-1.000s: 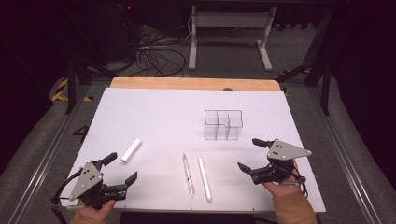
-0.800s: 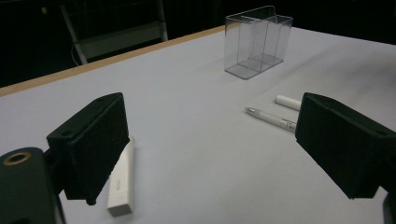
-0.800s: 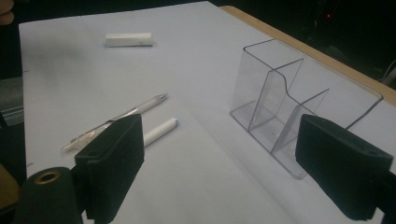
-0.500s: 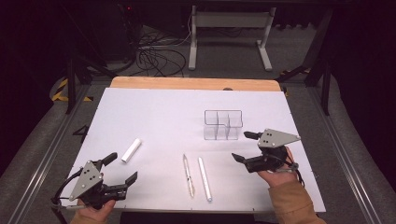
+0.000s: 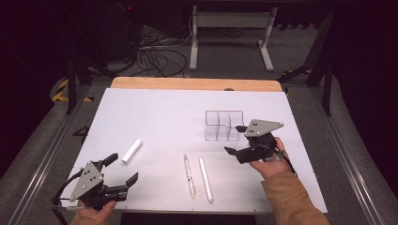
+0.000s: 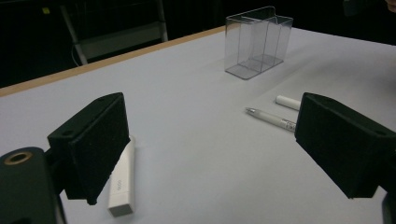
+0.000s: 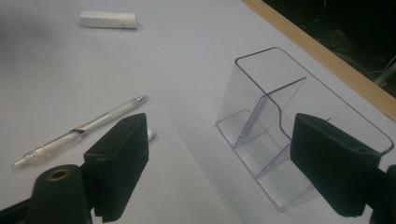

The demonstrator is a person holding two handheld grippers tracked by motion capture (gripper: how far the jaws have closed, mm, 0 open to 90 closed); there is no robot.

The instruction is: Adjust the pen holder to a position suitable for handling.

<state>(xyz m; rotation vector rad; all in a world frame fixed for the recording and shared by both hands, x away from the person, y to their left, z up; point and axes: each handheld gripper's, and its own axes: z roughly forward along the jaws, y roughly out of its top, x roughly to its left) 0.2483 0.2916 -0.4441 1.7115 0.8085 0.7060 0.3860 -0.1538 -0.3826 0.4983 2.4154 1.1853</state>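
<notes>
The right tongs are held spread and empty, just beside the clear box on the white table. The left tongs rest spread and empty at the near left corner. Risk: the light box may slide or tip if a jaw knocks its wall. A pen and a white stick lie side by side between the tongs; a white eraser lies near the left tongs.

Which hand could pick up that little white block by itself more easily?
Left, probably. The left gripper sits open just short of the white block, whereas the right gripper is over by the clear organizer, beyond both pens.
</notes>
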